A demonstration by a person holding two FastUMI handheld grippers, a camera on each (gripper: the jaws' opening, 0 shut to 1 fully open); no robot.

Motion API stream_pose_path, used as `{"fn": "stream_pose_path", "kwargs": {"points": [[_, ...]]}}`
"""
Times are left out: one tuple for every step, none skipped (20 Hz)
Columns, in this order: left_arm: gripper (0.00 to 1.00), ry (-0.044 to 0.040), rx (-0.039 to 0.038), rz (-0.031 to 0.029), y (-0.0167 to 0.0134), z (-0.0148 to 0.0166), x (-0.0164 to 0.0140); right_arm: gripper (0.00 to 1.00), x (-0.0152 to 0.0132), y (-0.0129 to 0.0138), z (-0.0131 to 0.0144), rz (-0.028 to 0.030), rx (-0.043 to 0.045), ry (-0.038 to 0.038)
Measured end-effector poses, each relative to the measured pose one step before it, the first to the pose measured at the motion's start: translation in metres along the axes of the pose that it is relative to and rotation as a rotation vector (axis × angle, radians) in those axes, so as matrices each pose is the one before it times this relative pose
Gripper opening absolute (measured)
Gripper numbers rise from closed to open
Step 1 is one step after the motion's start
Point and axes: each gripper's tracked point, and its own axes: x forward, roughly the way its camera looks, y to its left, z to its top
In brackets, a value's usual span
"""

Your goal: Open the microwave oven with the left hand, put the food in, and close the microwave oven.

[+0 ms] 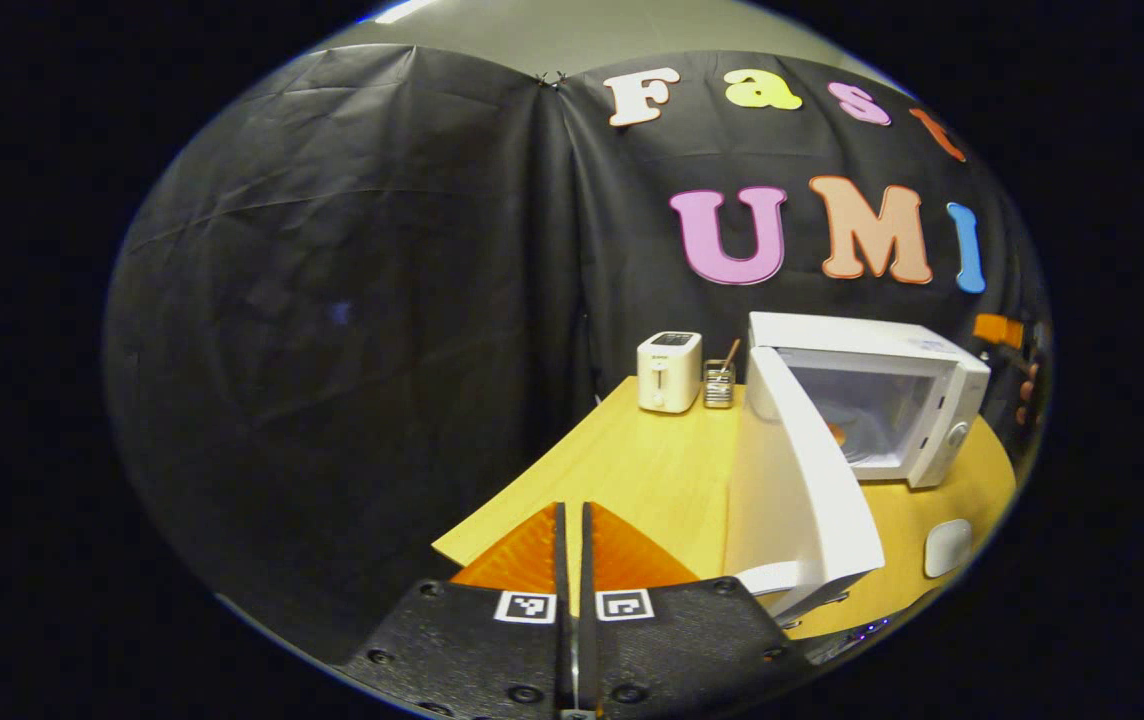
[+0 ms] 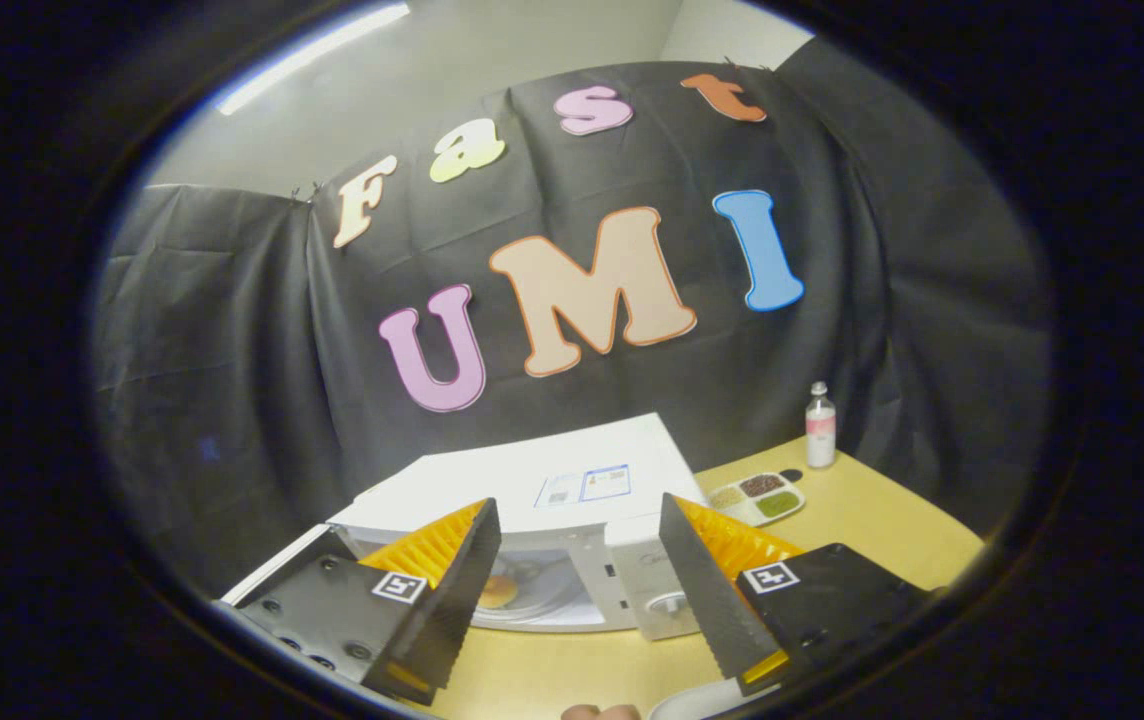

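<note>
At about three o'clock in the left gripper view, the white microwave oven point(image 1: 872, 400) stands on the wooden table point(image 1: 652, 470) with its door point(image 1: 802, 480) swung wide; the food point(image 2: 498, 590), a small round bun by the look of it, lies inside on the turntable. The left gripper point(image 1: 573, 560) hangs near the door's free edge at five o'clock, fingers together and empty. The right gripper point(image 2: 580, 560) is spread apart, holding nothing. A stiff, light, hinged panel, the door should swing shut with a push on its outer face near the free edge.
</note>
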Motion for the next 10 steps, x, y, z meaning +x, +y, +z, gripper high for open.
{"fn": "stream_pose_path", "kwargs": {"points": [[0.0,0.00843,-0.01031,-0.01411,-0.00765,-0.00525,0.00011,0.89,-0.00362,-0.00392,0.00969,-0.00077,-0.01391,-0.01635],[0.0,0.00395,-0.01964,-0.03285,-0.01179,-0.00473,-0.00055,0.89,-0.00259,-0.0038,0.0075,-0.00051,-0.01301,-0.00886],[0.0,0.00967,-0.00872,-0.02121,-0.01085,-0.00372,0.00043,0.89,-0.00228,-0.00296,0.00547,0.00117,-0.01477,-0.00415],[0.0,0.00619,0.00335,-0.01316,-0.00724,-0.00706,0.00241,0.89,-0.00254,-0.00292,0.00493,0.00051,-0.01135,-0.00438],[0.0,0.00561,0.0114,-0.00488,-0.00497,-0.00496,0.00284,0.89,-0.002,-0.00214,0.00674,0.00182,-0.0083,-0.00746],[0.0,0.00985,0.00941,-0.00265,-0.00345,-0.00584,0.00333,0.89,-0.00184,-0.00234,0.00659,0.00098,-0.00773,-0.00784],[0.0,0.01731,-0.00043,-0.00356,-0.00333,-0.00782,0.00092,0.89,-0.00098,-0.00104,0.00723,0.00226,-0.00913,-0.00766],[0.0,0.01447,-0.0017,-0.00955,-0.00609,-0.00388,0.00127,0.89,-0.00156,-0.00093,0.0062,0.00151,-0.0155,-0.01044],[0.0,0.00538,0.0059,-0.00396,-0.00568,-0.00253,0.00095,0.89,-0.00095,-0.00068,0.00759,0.00518,-0.01883,-0.01135],[0.0,-0.00737,0.02009,0.01025,0.00019,-0.00022,0.0043,0.98,-0.00112,0.00019,0.00643,0.00762,-0.02003,-0.01158]]}}
